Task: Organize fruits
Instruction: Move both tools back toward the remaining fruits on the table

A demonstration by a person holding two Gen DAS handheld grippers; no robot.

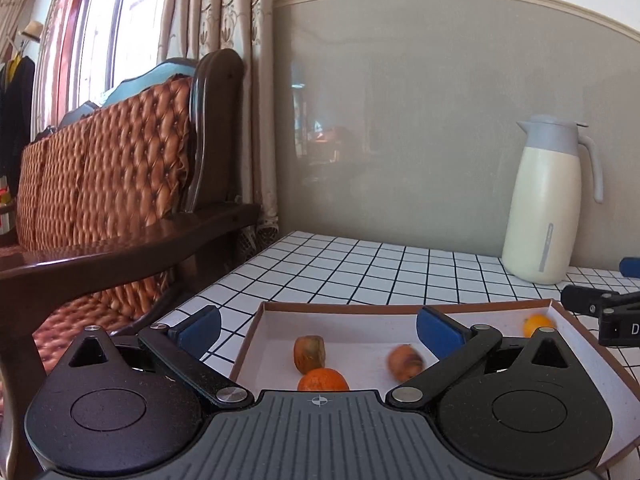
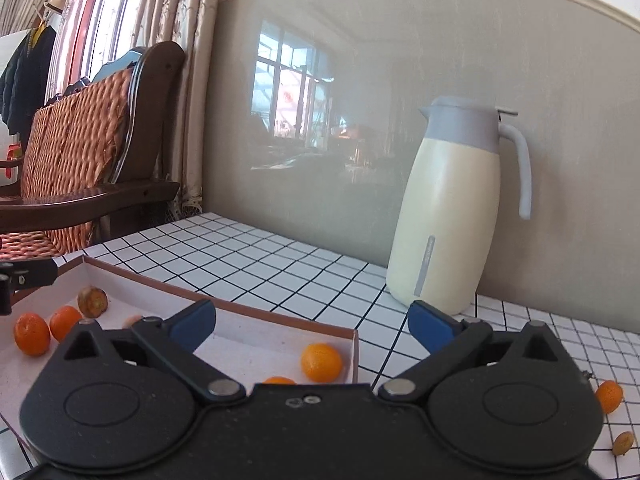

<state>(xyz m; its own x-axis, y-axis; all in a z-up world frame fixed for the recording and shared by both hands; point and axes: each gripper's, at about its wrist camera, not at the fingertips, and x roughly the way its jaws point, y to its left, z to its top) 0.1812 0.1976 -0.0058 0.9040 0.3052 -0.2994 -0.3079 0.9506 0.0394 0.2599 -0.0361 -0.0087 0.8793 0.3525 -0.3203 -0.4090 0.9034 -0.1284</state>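
Observation:
A shallow white box with a brown rim (image 1: 404,306) lies on the checked table; it also shows in the right wrist view (image 2: 256,314). In it lie small oranges (image 1: 323,381) (image 2: 321,362) and brownish fruits (image 1: 309,353) (image 2: 92,301). One brownish fruit (image 1: 405,361) looks blurred. My left gripper (image 1: 318,330) is open and empty above the box's left part. My right gripper (image 2: 312,326) is open and empty above the box's right end. An orange (image 2: 609,396) and a small brownish fruit (image 2: 623,442) lie on the table right of the box.
A cream and grey thermos jug (image 1: 546,200) (image 2: 452,216) stands at the back by the wall. A dark wooden sofa with a brown quilted cushion (image 1: 108,168) stands left of the table. The right gripper's tip (image 1: 600,312) shows at the left wrist view's right edge.

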